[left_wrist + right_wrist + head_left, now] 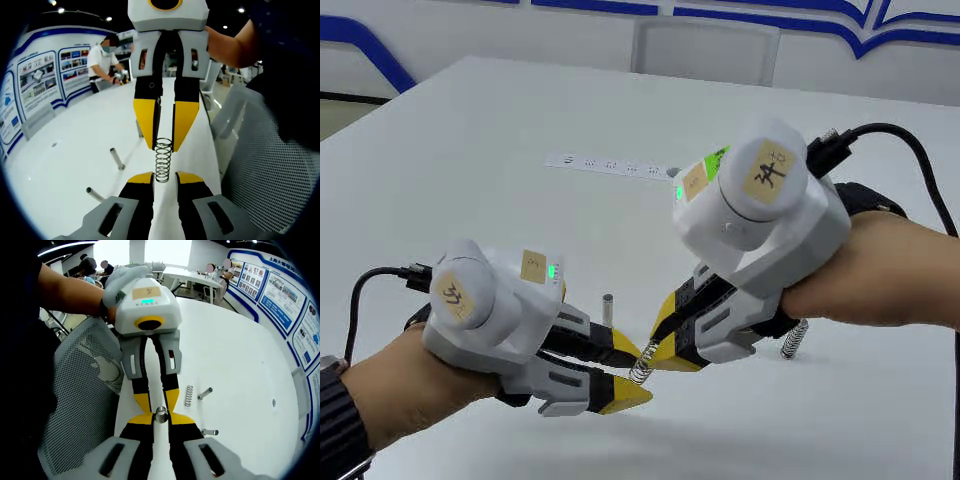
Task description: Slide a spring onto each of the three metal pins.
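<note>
Progress: I judge the task barely begun. No pin I can see carries a spring.

Left of the spring (163,160), the left gripper (165,178) has its jaws closed on the spring's near end. Two bare pins (117,159) (94,193) sit on the desk (500,150) further left of the spring, apart from each other. In the head view one bare pin (608,308) stands just beyond the spring. I cannot tell whether a pin already sits inside the coil.

The spring itself is off the desk, bridging the two grippers.

Right of the spring, the right gripper (161,419) pinches the far end, jaws nearly shut around the coil. A second spring (794,338) lies on the desk further right, close behind that gripper.

Remaining, in my judgement: all three pins to be fitted.

Clearance: beyond the spring the desk is open as far as a white strip (610,165), so there is ample room that way. On the near side the desk edge runs close to the spring, with a mesh chair (270,165) just past it. I rate a dropped spring likely to go over that edge.
</note>
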`<state>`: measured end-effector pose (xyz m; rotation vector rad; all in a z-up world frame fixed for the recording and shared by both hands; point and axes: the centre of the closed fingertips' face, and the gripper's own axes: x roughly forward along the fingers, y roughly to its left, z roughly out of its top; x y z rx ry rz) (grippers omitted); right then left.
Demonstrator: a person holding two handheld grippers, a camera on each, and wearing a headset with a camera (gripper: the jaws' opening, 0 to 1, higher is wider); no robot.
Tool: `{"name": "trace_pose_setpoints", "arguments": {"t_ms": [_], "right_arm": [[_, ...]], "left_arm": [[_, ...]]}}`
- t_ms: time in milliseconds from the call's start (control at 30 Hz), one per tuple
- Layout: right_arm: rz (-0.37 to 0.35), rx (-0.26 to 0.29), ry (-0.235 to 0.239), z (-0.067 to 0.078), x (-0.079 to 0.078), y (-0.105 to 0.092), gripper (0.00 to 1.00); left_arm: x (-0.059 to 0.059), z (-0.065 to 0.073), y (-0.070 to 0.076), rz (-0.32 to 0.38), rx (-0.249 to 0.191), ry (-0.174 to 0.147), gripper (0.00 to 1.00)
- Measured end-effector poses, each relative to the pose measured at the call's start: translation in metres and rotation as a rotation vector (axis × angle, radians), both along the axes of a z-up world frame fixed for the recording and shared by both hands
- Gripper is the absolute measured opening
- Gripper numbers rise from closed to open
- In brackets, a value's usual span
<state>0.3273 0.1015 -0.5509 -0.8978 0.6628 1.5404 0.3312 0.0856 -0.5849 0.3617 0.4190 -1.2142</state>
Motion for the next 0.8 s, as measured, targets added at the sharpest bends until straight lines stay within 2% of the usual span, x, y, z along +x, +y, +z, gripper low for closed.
{"name": "trace_pose_setpoints", "arguments": {"t_ms": [100,267,533,800], "right_arm": [[-0.007,-0.006,-0.001,0.000,0.003,-0.003,0.11],[-0.027,-0.019,-0.010,0.001,0.013,-0.011,0.11],[-0.079,-0.031,-0.039,0.011,0.038,-0.025,0.11],[-0.115,-0.047,-0.060,0.014,0.054,-0.034,0.11]], "left_arm": [[0.001,0.003,0.003,0.011,-0.006,0.003,0.20],[0.001,0.012,0.012,0.033,-0.018,-0.009,0.22],[0.002,0.019,0.032,0.108,-0.041,-0.016,0.24],[0.004,0.023,0.051,0.185,-0.071,-0.014,0.29]]}}
